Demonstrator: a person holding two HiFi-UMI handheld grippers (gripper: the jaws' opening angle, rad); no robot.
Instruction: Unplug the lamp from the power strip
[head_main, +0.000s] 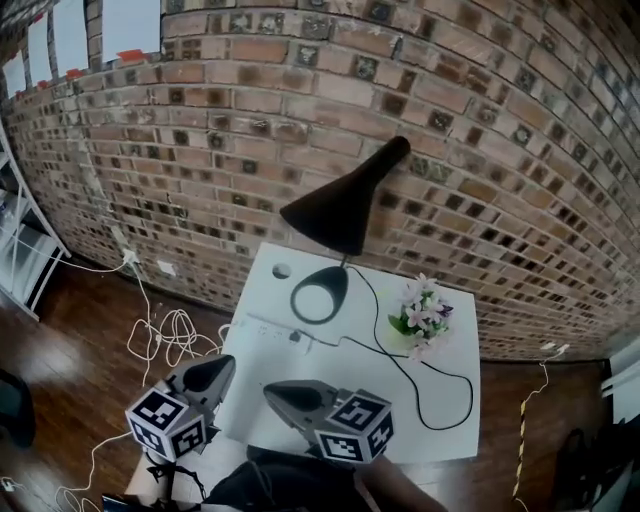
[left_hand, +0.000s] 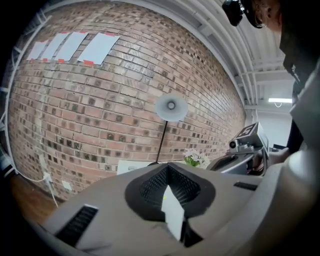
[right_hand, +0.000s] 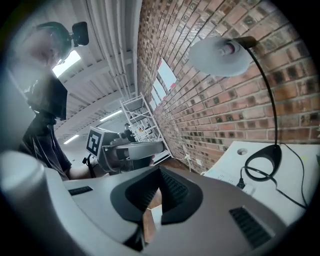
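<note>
Your left gripper (head_main: 226, 363) and right gripper (head_main: 272, 390) hover with jaws together, empty. The lamp's (head_main: 336, 215) plug (head_main: 297, 337) sits in the power strip (head_main: 267, 328) near the table's (head_main: 440, 435) left edge. Pull 1-handed and the strip could slide off.

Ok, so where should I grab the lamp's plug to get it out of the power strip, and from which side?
I'd take the black plug by its body, not its cord. It sticks up out of the white power strip, which lies flat on the table, so come down from above, close the jaws across its sides and pull straight up.
</note>
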